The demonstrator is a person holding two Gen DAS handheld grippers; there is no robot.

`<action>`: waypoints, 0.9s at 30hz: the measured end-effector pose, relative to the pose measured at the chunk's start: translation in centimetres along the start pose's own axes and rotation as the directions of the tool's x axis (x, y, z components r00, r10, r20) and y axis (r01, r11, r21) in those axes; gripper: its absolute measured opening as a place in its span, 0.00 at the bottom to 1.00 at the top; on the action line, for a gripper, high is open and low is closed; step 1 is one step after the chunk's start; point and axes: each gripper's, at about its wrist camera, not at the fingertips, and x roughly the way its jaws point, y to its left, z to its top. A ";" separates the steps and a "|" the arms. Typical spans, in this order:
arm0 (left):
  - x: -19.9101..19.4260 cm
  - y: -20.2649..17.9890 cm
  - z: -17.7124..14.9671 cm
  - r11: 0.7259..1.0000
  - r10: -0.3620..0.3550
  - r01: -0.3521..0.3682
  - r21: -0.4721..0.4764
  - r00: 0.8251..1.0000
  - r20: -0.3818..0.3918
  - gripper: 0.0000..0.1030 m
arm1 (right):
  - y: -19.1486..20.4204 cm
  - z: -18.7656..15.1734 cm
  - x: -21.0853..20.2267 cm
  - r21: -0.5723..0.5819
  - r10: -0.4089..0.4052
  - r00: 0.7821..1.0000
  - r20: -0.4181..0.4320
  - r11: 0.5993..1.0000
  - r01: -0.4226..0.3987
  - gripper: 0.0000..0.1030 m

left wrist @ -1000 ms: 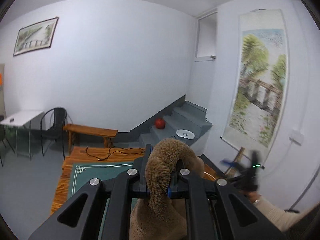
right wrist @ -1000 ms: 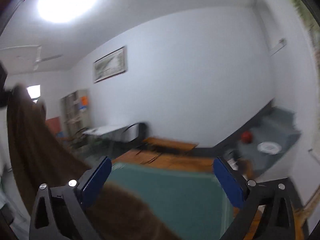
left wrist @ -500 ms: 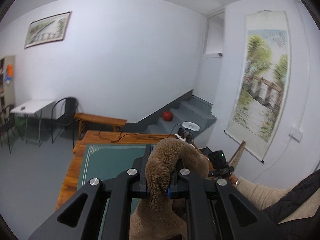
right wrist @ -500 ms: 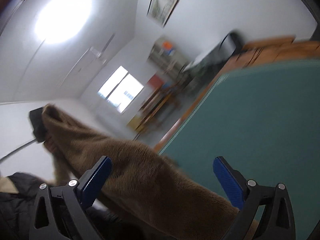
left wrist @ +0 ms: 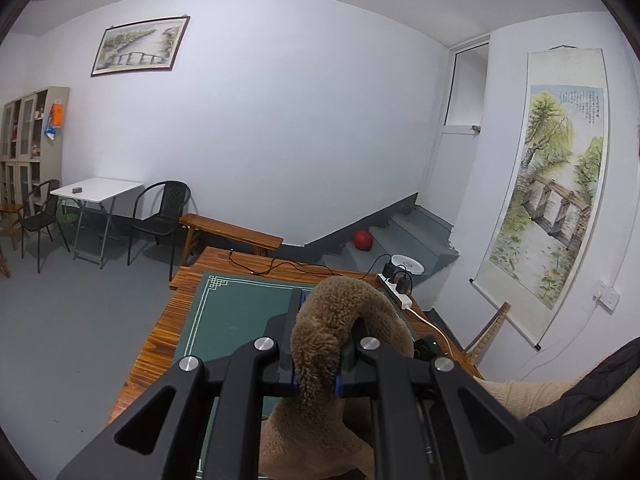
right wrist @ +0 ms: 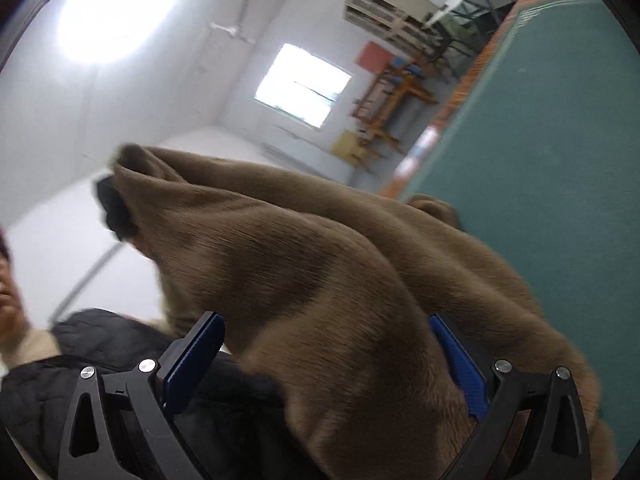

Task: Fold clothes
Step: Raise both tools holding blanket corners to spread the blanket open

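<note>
Biggest thing first: the wooden counter [left wrist: 160, 332] with its green mat [left wrist: 236, 316] stretches out ahead of our left tongs [left wrist: 316, 376], and in the right wrist view the same mat [right wrist: 540, 120] fills the area ahead and to the right of the right tongs [right wrist: 332, 364].

Then the fleece [left wrist: 340, 320], a fuzzy brown garment. Our left tongs are clamped together on a fold of it, so it loops up over the tips and hangs down below them. From the right view the fleece [right wrist: 320, 260] drapes in a big slack sheet across and between the right tongs, which stand wide apart; the blue pads [right wrist: 192, 356] don't look like they're pressing on it. Its far corner is pinched up high to the left by the left tongs [right wrist: 114, 212], and part of the cloth sags onto the mat ahead.

Next, the dark jacket [right wrist: 100, 356] and cream sleeve [left wrist: 524, 396], sitting left of the right tongs and right of the left ones.

Smaller stuff ahead of the left tongs: a power strip [left wrist: 394, 288] with chargers at the counter's far right edge, a black cable [left wrist: 280, 266] along the far edge, and a red ball [left wrist: 362, 240] on the steps beyond.
</note>
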 end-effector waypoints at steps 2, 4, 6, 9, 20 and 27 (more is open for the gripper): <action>-0.2 0.4 0.1 1.000 -0.001 0.001 -0.008 1.000 0.008 0.13 | 0.0 -0.2 0.3 0.000 0.061 0.998 0.028 0.998 -0.061 1.00; -0.1 0.8 0.1 1.000 0.000 0.000 -0.025 1.000 0.012 0.13 | -0.2 -0.7 1.1 0.013 0.028 0.999 0.025 1.000 -0.028 0.87; 0.2 1.2 0.1 0.999 0.002 -0.002 -0.038 1.000 0.008 0.13 | -0.1 -1.9 1.8 0.024 -0.051 0.999 0.005 0.998 0.051 0.32; 0.8 1.5 0.1 0.999 0.018 -0.018 -0.047 1.000 0.000 0.13 | 0.1 -2.1 2.8 0.027 -0.162 0.987 0.008 0.986 0.162 0.19; 2.5 0.1 3.4 0.998 -0.029 0.033 -0.046 0.995 0.094 0.13 | 20.3 0.8 -3.0 -0.072 -0.721 0.275 0.636 0.300 0.951 0.13; 1.9 -4.0 7.6 0.994 -0.103 0.090 0.066 0.970 0.222 0.13 | 34.0 -0.2 -3.8 0.261 -0.341 -0.298 0.892 -0.151 0.954 0.12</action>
